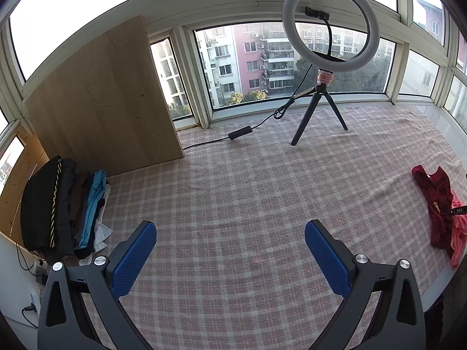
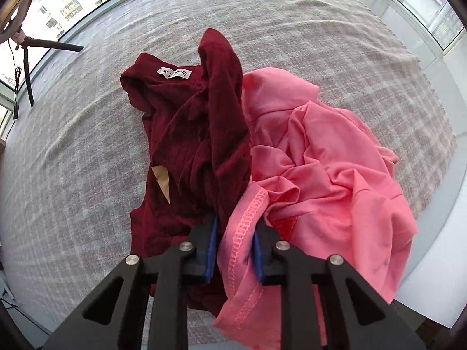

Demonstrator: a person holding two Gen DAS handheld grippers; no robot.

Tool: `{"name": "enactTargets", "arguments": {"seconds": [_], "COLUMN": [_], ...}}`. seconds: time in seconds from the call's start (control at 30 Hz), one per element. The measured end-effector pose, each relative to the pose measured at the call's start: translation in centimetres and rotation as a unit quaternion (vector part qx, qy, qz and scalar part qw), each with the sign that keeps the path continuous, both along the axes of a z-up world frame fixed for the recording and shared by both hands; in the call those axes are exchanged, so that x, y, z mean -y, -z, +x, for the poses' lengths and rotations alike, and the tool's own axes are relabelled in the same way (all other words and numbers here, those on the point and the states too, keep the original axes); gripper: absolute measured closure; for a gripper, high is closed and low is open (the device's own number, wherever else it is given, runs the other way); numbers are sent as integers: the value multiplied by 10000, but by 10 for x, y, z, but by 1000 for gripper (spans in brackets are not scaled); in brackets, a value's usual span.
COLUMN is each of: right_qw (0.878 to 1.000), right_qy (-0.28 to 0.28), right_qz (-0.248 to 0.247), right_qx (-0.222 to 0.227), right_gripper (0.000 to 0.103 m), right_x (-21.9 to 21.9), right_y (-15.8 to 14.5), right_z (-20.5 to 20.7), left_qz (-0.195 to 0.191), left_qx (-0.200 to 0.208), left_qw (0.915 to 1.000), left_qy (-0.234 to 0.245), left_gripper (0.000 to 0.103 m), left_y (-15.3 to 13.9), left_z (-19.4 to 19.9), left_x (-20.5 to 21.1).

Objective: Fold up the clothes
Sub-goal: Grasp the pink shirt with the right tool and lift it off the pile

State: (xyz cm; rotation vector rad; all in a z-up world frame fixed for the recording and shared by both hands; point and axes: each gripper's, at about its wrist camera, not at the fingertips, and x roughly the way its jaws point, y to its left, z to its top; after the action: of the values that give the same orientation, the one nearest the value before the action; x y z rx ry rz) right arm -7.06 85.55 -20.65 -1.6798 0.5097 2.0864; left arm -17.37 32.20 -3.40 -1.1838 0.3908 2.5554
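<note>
Over on the left, a done stack; on the right, the grab is on.

Folded clothes point(image 1: 61, 204) sit far left, left gripper point(image 1: 230, 253) gaping, holding nothing above the checked cloth point(image 1: 233, 189). Right gripper point(image 2: 235, 250) is pinched on the pink shirt point(image 2: 321, 157) hem, beside the maroon shirt point(image 2: 198, 122). Next: lift it free and spread it flat. Its shape's lost in the crumple.

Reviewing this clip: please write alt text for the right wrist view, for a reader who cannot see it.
The right gripper, with blue pads, is shut on the stitched hem of a crumpled pink cotton shirt. A dark red knit garment with a white label lies bunched against the shirt's left side, both on a pale checked cloth.
</note>
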Motion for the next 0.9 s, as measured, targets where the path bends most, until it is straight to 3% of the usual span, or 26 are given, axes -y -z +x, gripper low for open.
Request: {"name": "enactTargets", "arguments": {"seconds": [0.13, 0.27, 0.33, 0.43, 0.57, 0.6, 0.67, 0.73, 0.77, 0.87, 0.9], "right_qw": [9979, 9893, 9829, 9730, 9700, 9729, 9781, 9826, 9846, 9819, 9819], "right_qy": [210, 97, -262, -774, -1445, -1444, -1352, -1260, -1213, -1430, -1524], "right_qz": [-1, 80, 77, 3, -441, -510, -470, -429, -409, -597, -540], "right_qx": [-611, -1450, -1822, -2173, -1904, -1731, -1514, -1296, -1187, -1091, -989], "right_gripper": [86, 87, 89, 96, 95, 90, 82, 80, 74, 41, 35], "right_x": [19, 49, 75, 121, 151, 157, 163, 168, 171, 202, 213], "right_y": [-49, -133, -172, -207, -187, -172, -149, -127, -116, -82, -68], "right_z": [4, -5, -23, -68, -125, -144, -145, -146, -146, -131, -131], "left_qz": [22, 136, 198, 222, 187, 139, 92, 72, 74, 67, 71], "left_qx": [-88, -132, -164, -233, -294, -309, -303, -290, -277, -210, -172], "left_qw": [9999, 9998, 9996, 9993, 9986, 9982, 9975, 9966, 9964, 9958, 9957], "left_qy": [71, -1, -83, -209, -402, -486, -632, -762, -802, -891, -902], "left_gripper": [1, 1, 1, 1, 1, 1, 1, 1, 1, 1, 1], "left_y": [-5, -11, -14, -17, -20, -19, -19, -17, -16, -10, -7], "left_z": [-1, -7, -10, -13, -13, -13, -15, -17, -17, -19, -21], "left_x": [13, 34, 46, 65, 93, 101, 114, 126, 131, 140, 140]}}
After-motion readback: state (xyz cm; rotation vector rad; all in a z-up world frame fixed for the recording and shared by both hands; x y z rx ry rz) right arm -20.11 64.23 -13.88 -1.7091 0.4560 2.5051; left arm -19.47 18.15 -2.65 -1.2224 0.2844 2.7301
